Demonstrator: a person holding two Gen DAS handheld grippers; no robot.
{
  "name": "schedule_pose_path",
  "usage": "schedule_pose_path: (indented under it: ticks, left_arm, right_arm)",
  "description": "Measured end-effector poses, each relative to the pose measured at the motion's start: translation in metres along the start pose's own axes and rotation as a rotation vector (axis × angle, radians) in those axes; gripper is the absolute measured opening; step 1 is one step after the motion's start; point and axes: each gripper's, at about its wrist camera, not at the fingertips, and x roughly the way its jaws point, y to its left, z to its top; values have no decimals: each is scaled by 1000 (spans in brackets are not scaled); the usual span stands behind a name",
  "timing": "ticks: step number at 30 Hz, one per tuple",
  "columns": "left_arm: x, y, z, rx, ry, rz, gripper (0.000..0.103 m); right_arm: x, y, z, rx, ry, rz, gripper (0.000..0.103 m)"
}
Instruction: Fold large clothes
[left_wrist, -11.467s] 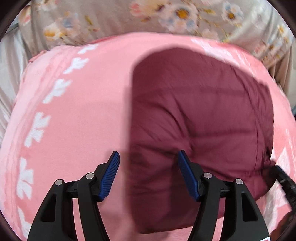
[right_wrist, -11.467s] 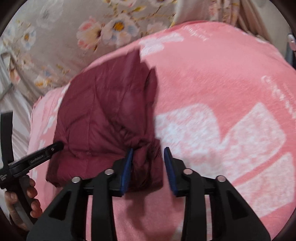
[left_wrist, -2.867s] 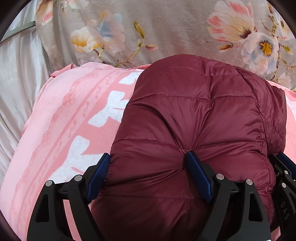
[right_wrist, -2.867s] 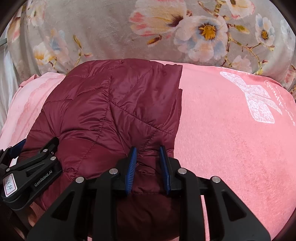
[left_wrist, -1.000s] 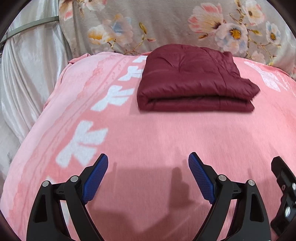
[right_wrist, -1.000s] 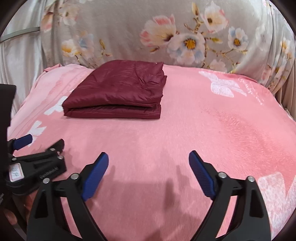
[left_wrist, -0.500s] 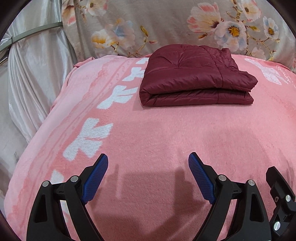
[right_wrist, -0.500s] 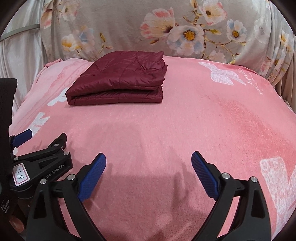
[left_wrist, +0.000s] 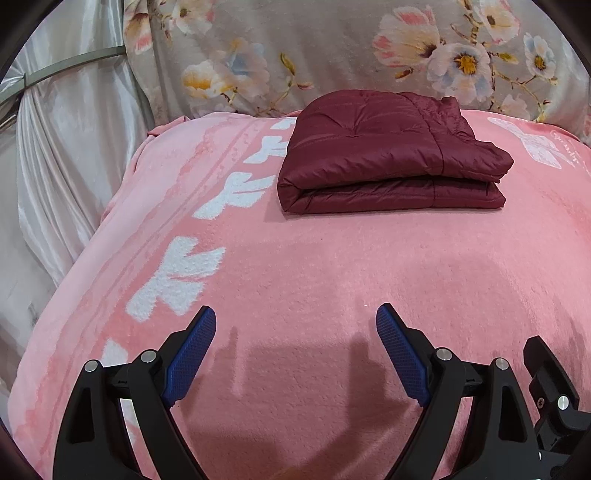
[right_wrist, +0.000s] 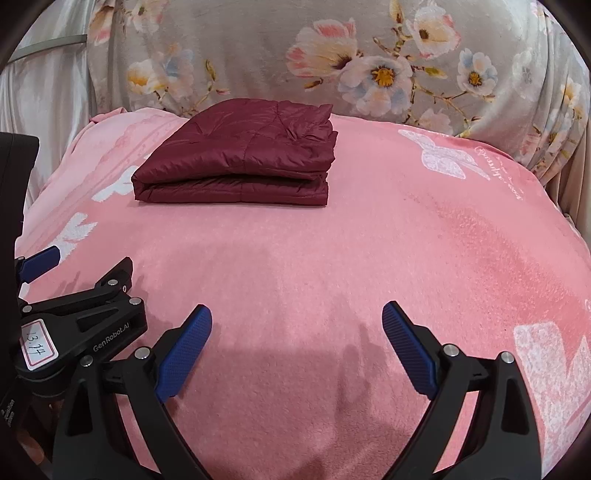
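A: Where is the garment lying at this moment?

B: The maroon quilted jacket (left_wrist: 391, 155) is lying folded into a flat rectangular bundle on the pink blanket (left_wrist: 314, 280). In the left wrist view it is sitting at about 12 o'clock, toward the far end of the blanket, just in front of the floral fabric (left_wrist: 332, 51). In the right wrist view it is showing at about 11 o'clock. The fold edge is facing the cameras, with two thick layers showing.

A: State of the left gripper?

B: The left gripper (left_wrist: 295, 354) is hovering over the near part of the blanket with its blue pads (left_wrist: 190, 350) spread wide. Nothing is sitting between them. It is well apart from the jacket.

A: And the right gripper?

B: The right gripper (right_wrist: 297, 350) is reading the same: pads (right_wrist: 406, 350) spread wide, gripping nothing, well apart from the jacket. Shadows of its fingers are falling on the blanket just ahead.

A: Anything else in frame?

B: White bow-like prints (left_wrist: 177, 277) are running along the blanket at 9 to 11 o'clock in the left view. A pale satin curtain (left_wrist: 62, 129) is hanging at 9 to 10 o'clock. In the right view the left gripper's body is showing at 8 o'clock, carrying a label (right_wrist: 37, 341) reading 13.14.
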Motion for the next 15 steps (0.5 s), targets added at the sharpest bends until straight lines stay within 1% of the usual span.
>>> schedule_pose_path:
  ticks: [15]
  left_arm:
    - [0, -1, 0, 0, 1, 3, 86]
  right_arm:
    - [0, -1, 0, 0, 1, -1, 91]
